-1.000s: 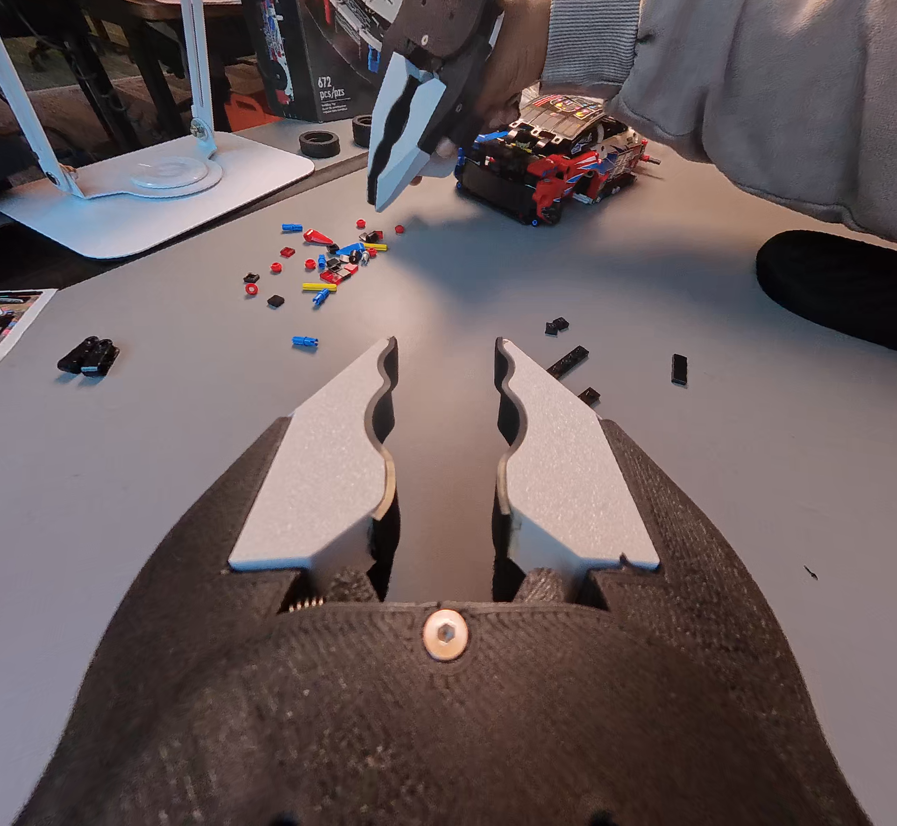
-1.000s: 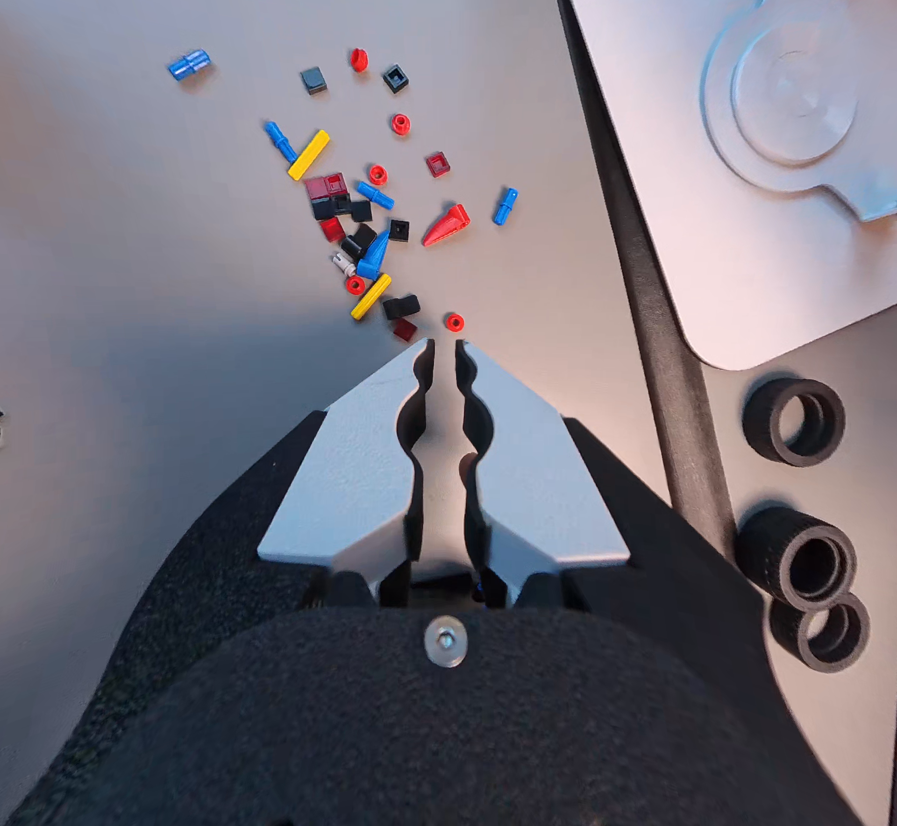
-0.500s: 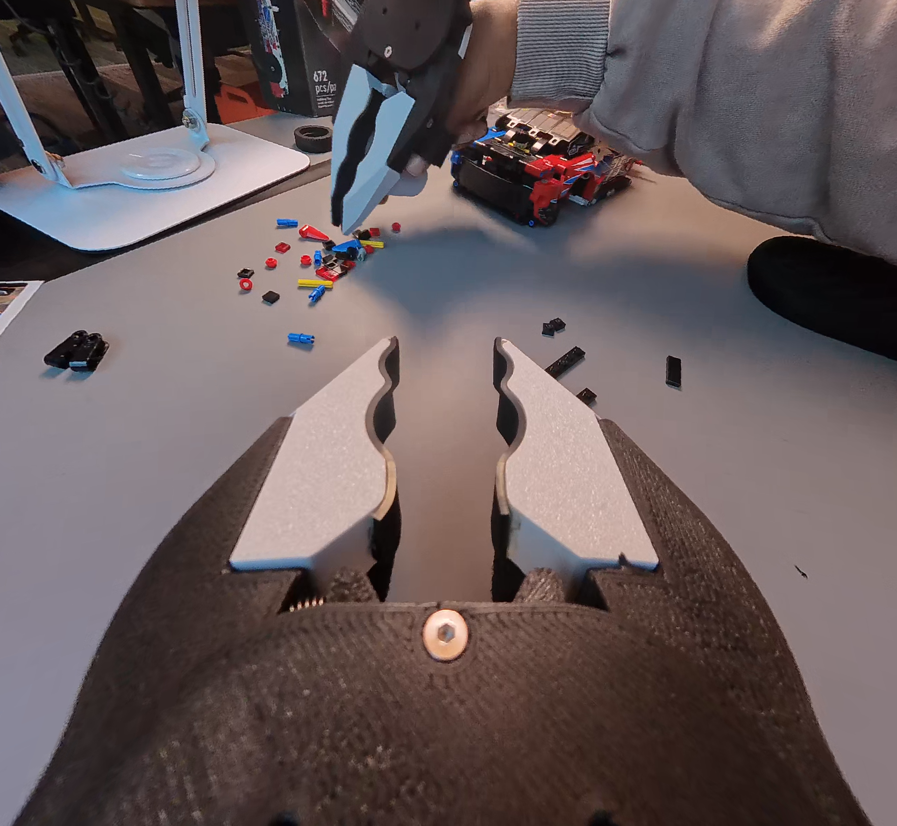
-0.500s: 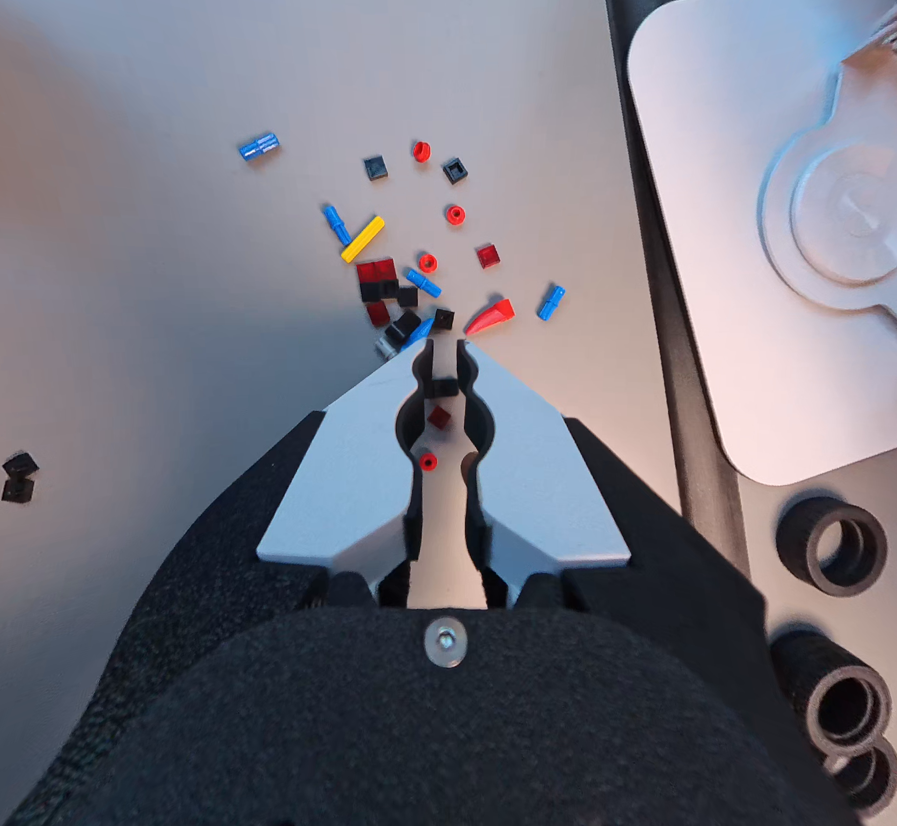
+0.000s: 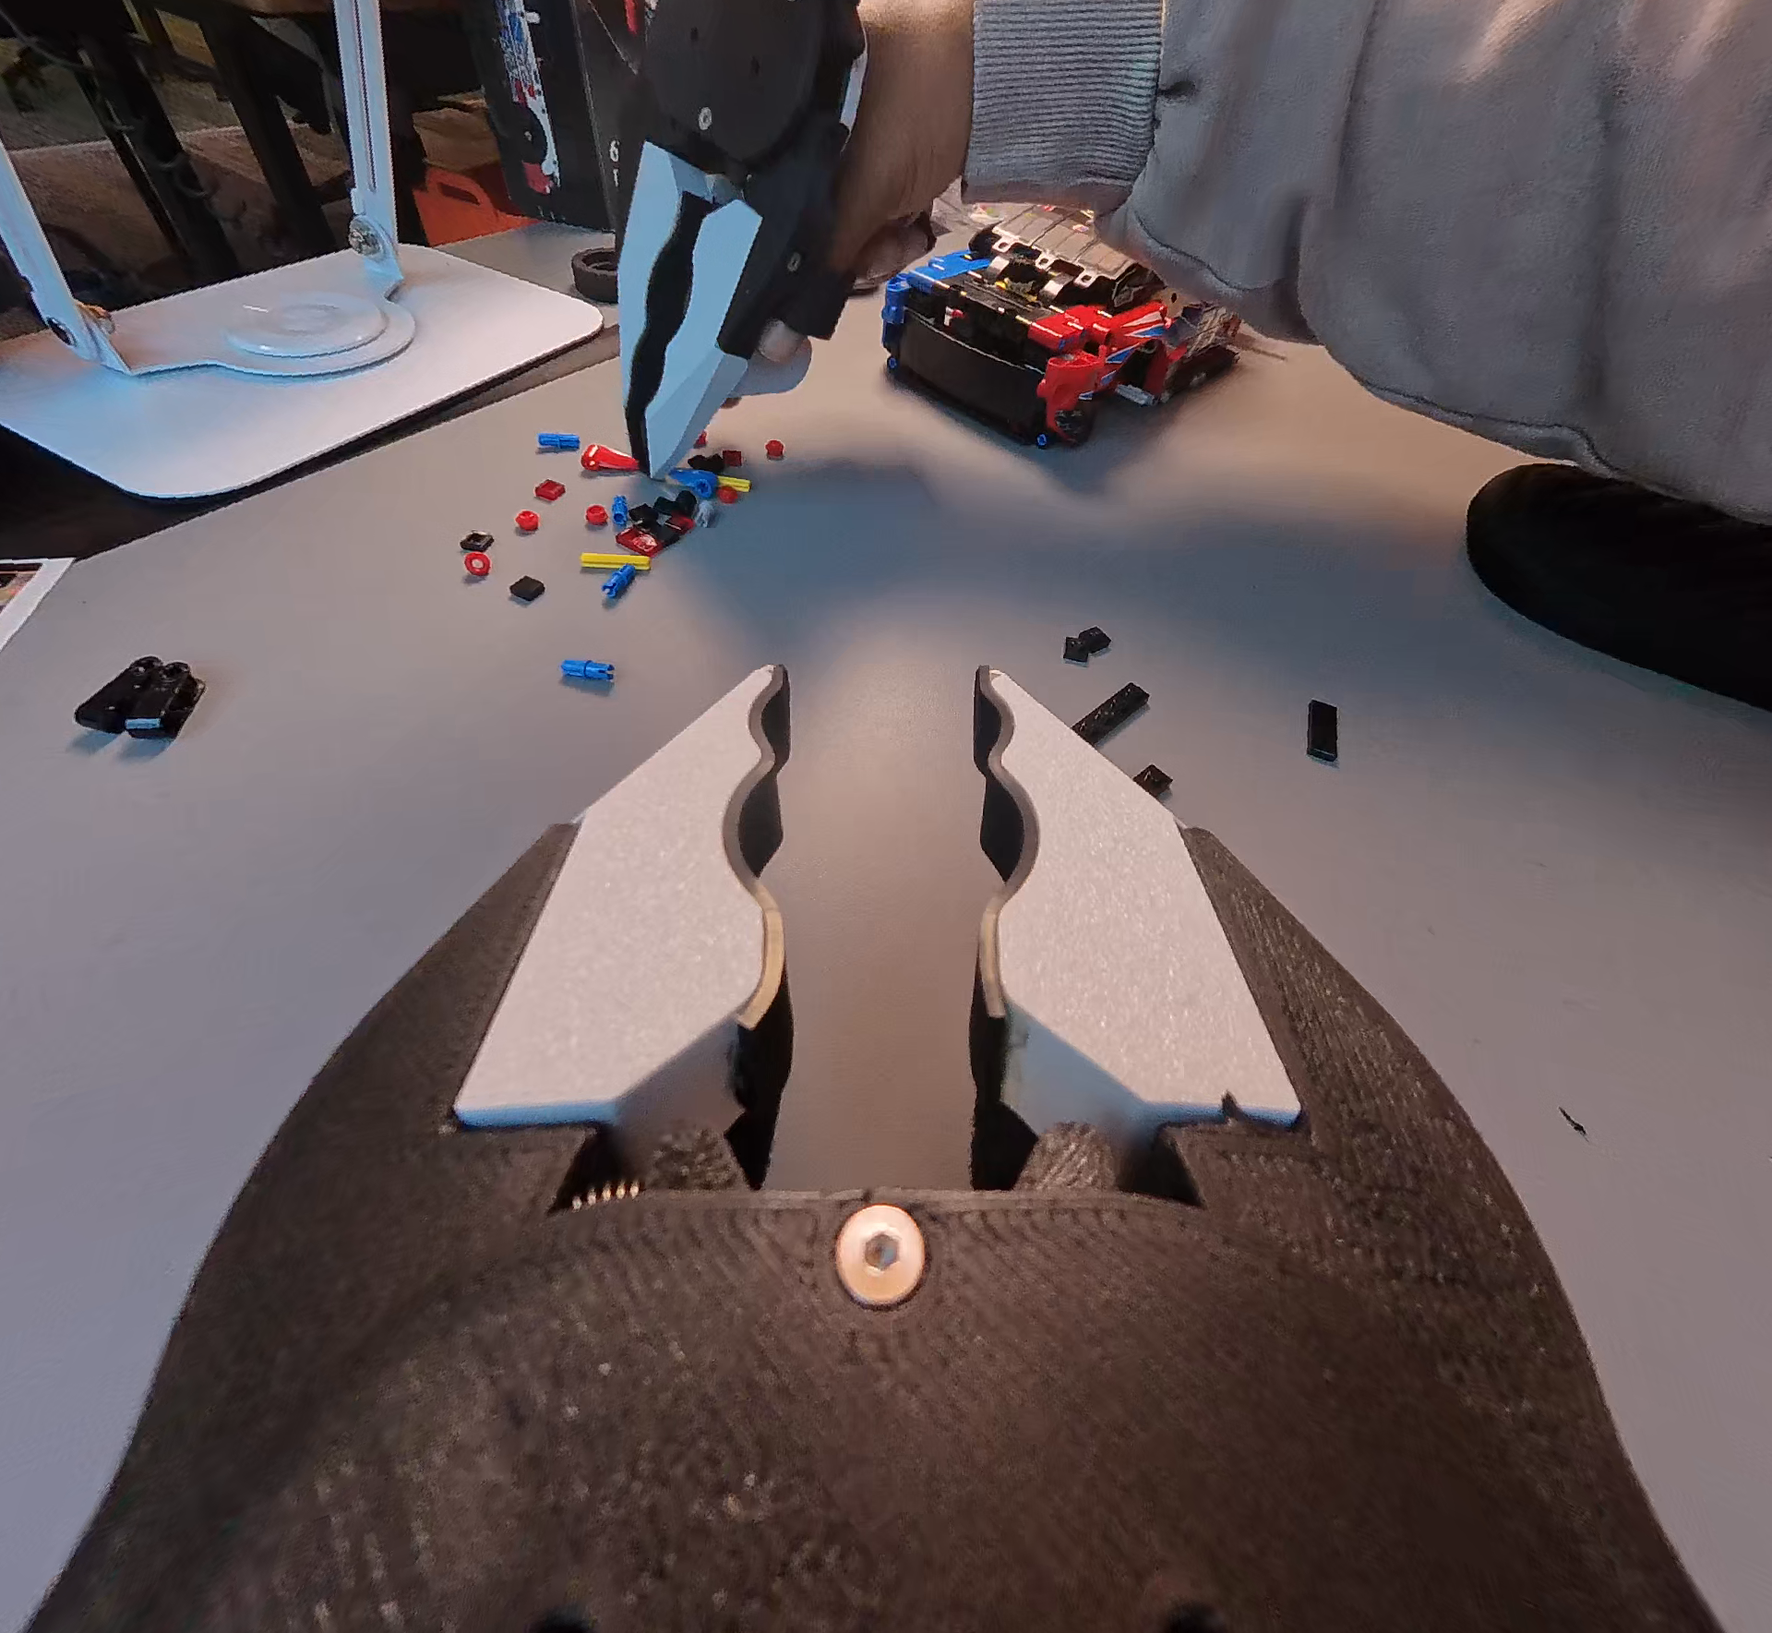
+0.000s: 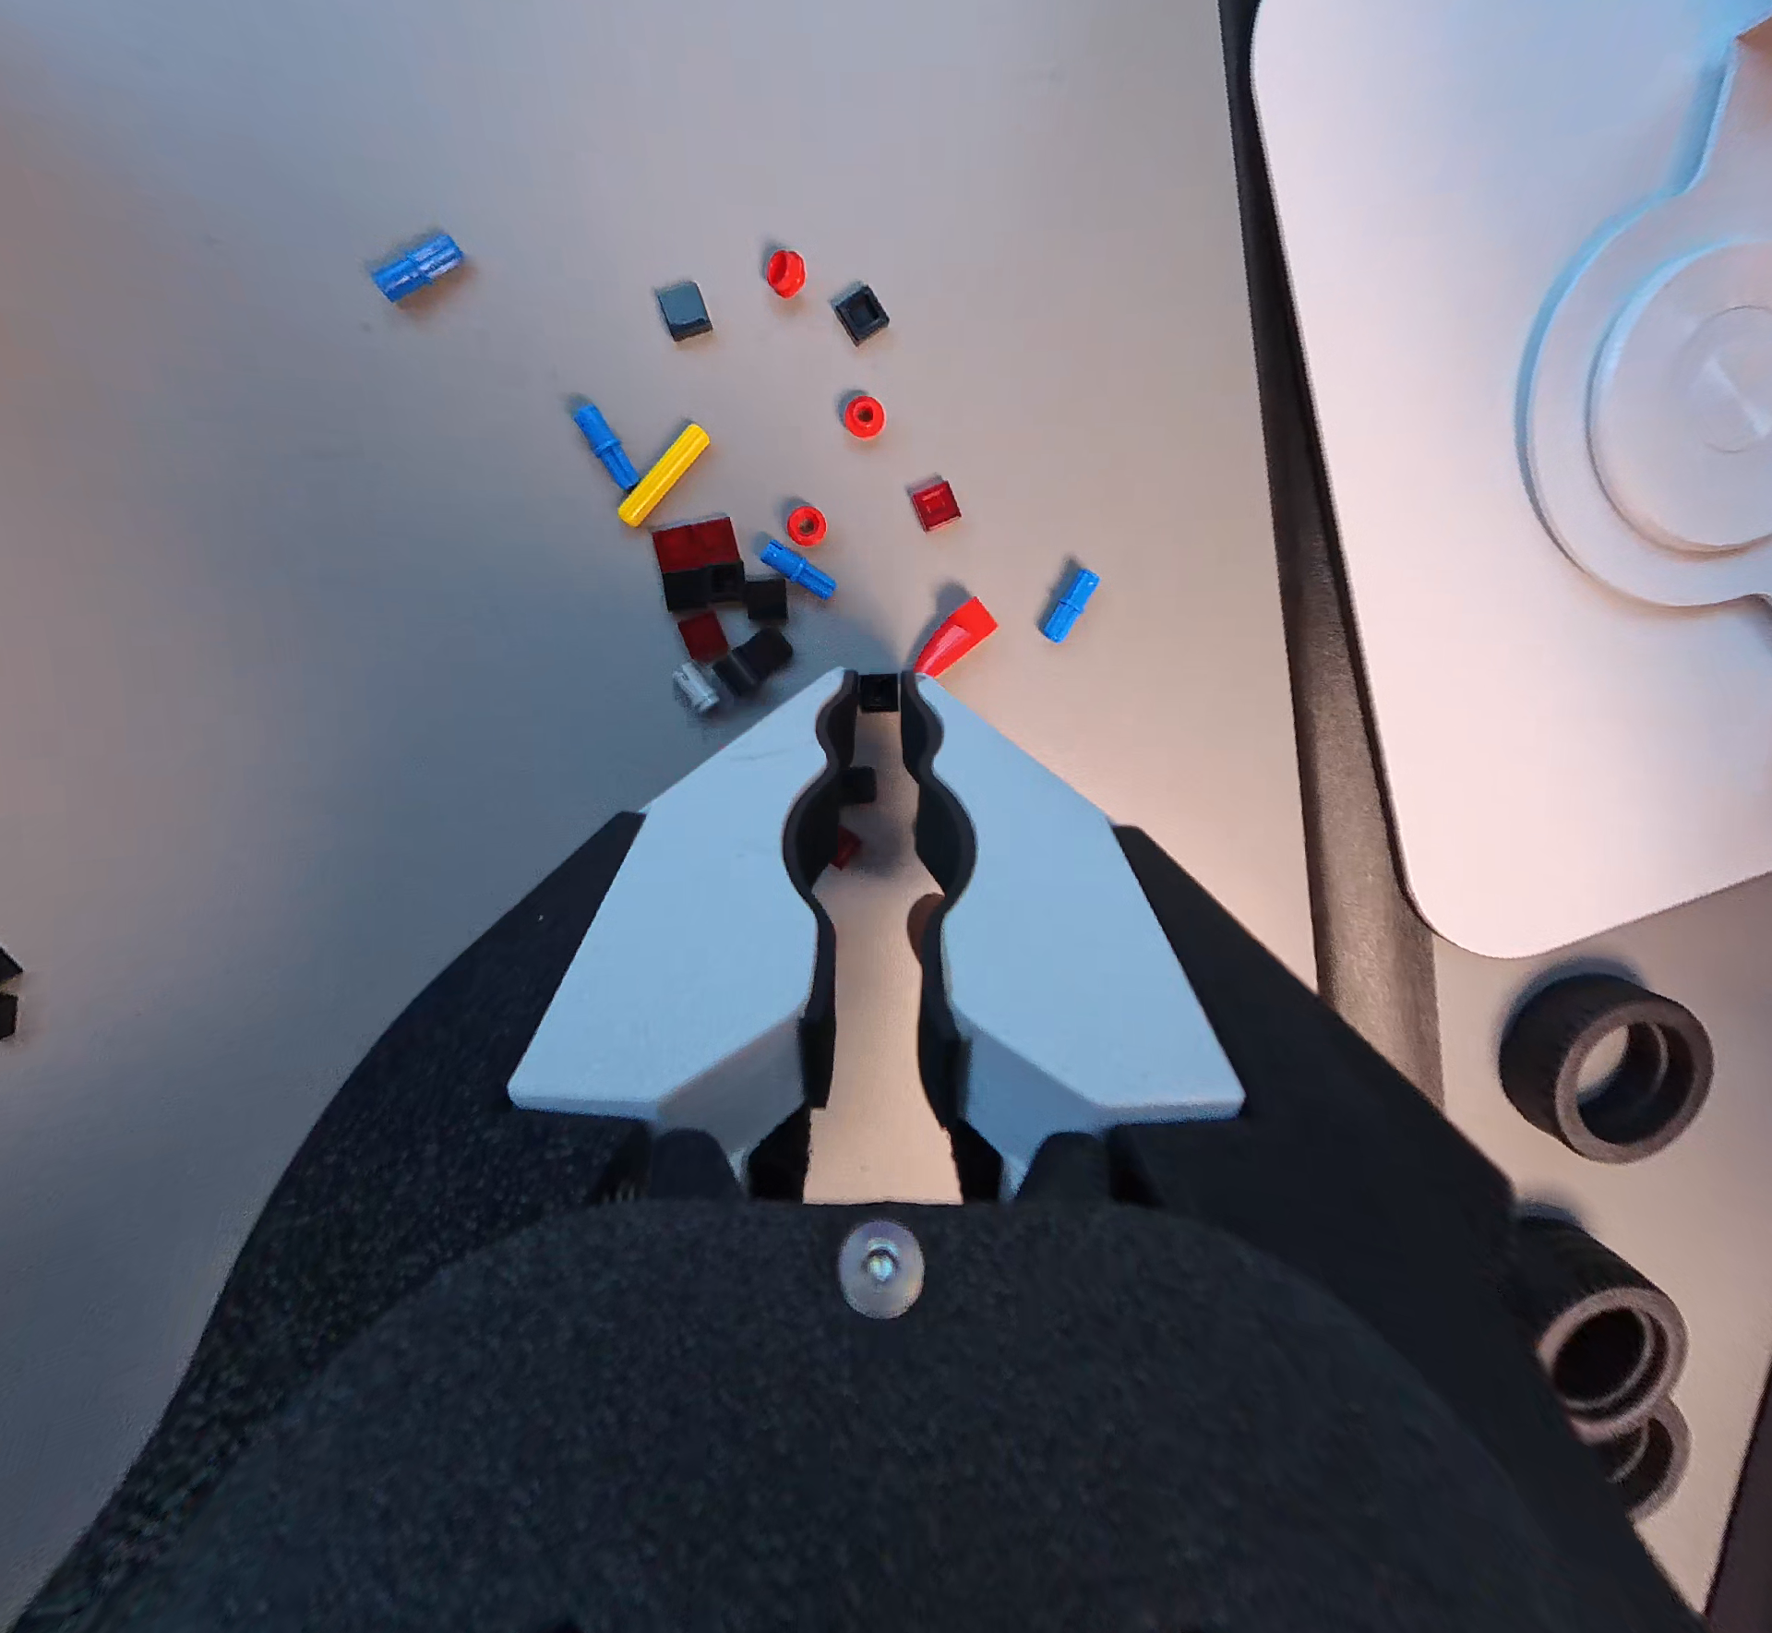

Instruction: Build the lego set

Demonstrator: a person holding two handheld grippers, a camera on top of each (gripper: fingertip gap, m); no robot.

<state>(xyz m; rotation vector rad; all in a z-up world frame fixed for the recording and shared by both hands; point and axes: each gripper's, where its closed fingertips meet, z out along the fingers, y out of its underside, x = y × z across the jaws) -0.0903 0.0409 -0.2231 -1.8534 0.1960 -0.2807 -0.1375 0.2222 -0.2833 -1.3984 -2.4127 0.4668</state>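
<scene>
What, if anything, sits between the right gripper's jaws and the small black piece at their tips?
Nothing visible. The small black piece sits directly between the tips of the right gripper, jaws nearly closed around it. A red curved piece lies just beside the right tip, outside the gap.

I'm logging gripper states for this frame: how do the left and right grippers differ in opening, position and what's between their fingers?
The left gripper has a wide gap between its fingers; the right gripper is nearly closed. The left is level above bare grey table; the right points steeply down into the scattered pieces. Nothing sits between the left's fingers; a small black piece sits between the right's fingertips. Both share grey fingers on black bodies.
</scene>
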